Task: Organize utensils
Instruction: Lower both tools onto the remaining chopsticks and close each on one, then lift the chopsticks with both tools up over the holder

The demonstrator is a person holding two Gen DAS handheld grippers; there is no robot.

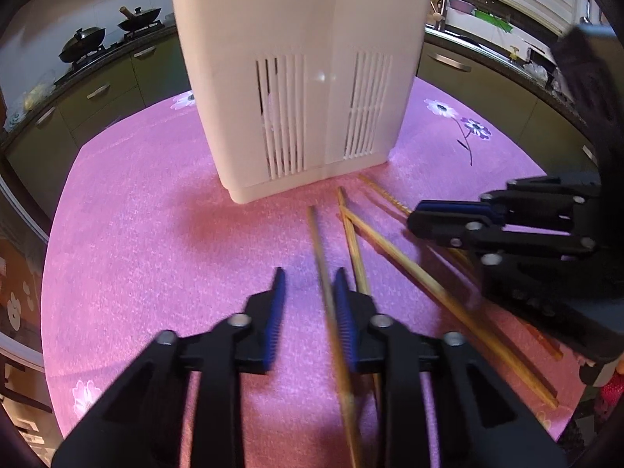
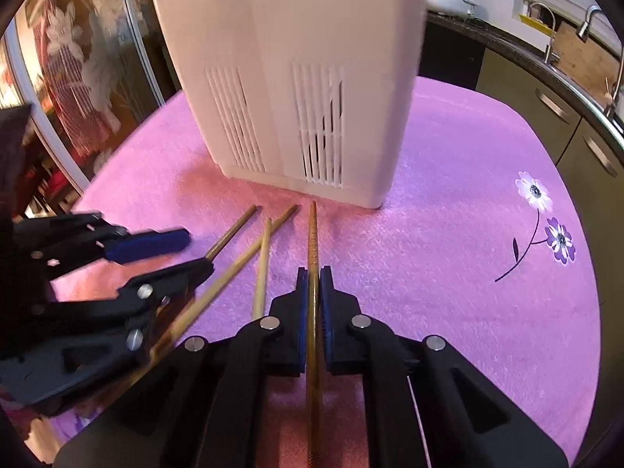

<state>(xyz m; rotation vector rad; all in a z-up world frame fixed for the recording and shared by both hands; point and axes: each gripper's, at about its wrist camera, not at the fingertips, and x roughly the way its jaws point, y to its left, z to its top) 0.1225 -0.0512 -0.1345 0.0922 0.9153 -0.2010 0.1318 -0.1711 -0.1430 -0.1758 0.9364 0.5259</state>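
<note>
Chopstick [image 2: 313, 241] pinched mid-shaft in my right claw [image 2: 314, 273]: light, stiff, slippery. Left claw [image 1: 308, 280] part-open, unclamped, another chopstick [image 1: 323, 257] between its jaws.

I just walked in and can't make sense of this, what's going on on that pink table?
A person is sorting chopsticks with a handheld gripper in each hand. The right gripper is shut on one ridged chopstick. The left gripper has its jaws apart in the frame, with a blurred chopstick against one pad. Other chopsticks lie loose on the pink tablecloth, in front of the white slotted utensil holder.
</note>
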